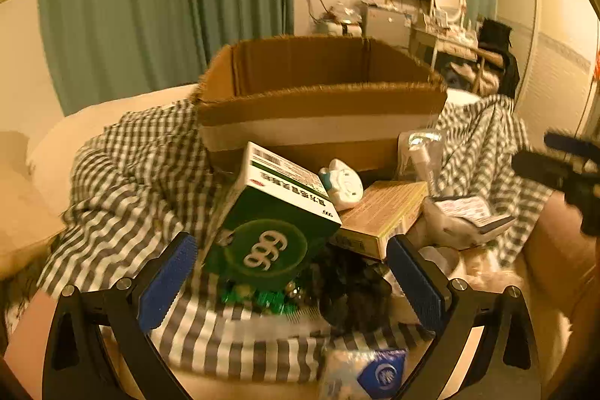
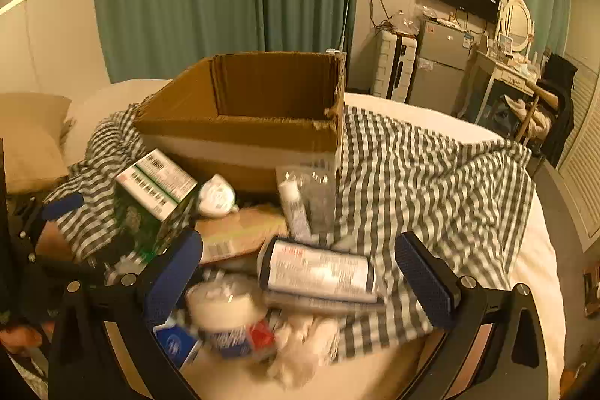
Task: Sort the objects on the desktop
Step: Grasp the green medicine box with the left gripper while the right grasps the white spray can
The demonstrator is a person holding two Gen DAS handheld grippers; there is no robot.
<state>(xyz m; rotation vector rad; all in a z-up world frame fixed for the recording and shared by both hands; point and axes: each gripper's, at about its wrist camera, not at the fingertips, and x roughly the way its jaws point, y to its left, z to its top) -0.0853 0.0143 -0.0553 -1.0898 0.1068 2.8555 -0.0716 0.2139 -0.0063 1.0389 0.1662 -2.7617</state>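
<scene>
An open cardboard box [image 1: 318, 107] [image 2: 247, 126] stands on a checked cloth, with a heap of small items in front of it. My left gripper [image 1: 292, 282] is open and hovers over a green-and-white medicine box [image 1: 277, 212], nothing between its blue pads. Beside that box lie a white round gadget [image 1: 343, 184], a yellow flat carton [image 1: 382, 216] and a white pouch [image 1: 465, 222]. My right gripper [image 2: 298, 278] is open above a white labelled tube [image 2: 318, 272] and a white jar [image 2: 225, 306]. The green box [image 2: 157, 190] shows at left in the right wrist view.
A checked cloth [image 2: 431, 182] covers the bed. A clear bag with a small tube [image 2: 303, 197] leans on the carton. A blue-labelled packet [image 1: 375, 372] lies at the near edge. The right gripper's dark arm [image 1: 562, 171] shows at the right edge. Curtain, fridge, TV and dresser stand behind.
</scene>
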